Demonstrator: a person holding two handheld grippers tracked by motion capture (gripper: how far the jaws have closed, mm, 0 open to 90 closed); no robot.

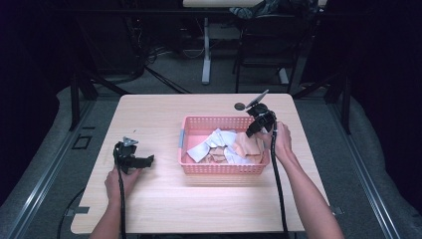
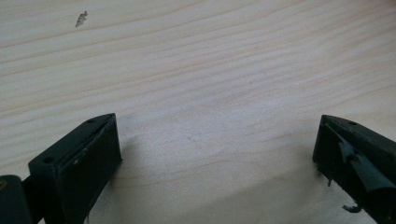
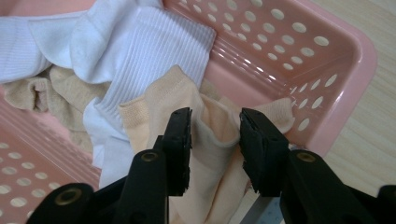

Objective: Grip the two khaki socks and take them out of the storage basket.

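A pink perforated basket [image 1: 221,171] stands on the wooden table, right of centre, and holds white socks [image 1: 214,142], beige ones and a peach sock [image 1: 247,145]. My right gripper [image 1: 251,130] dips into the basket's right end. In the right gripper view its jaws [image 3: 215,121] pinch a raised fold of the peach sock [image 3: 149,116], the cuff edge bunched between the pads. White ribbed socks [image 3: 140,42] and a beige sock [image 3: 56,88] lie behind it, beside the basket wall [image 3: 299,46]. My left gripper [image 1: 147,160] rests on the table left of the basket. Its jaws [image 2: 217,135] stand wide apart over bare wood.
A small dark round object [image 1: 240,106] lies on the table behind the basket. Bare tabletop [image 1: 149,114] spreads left and in front of the basket. A desk leg [image 1: 205,50] and a chair stand on the floor beyond the far edge.
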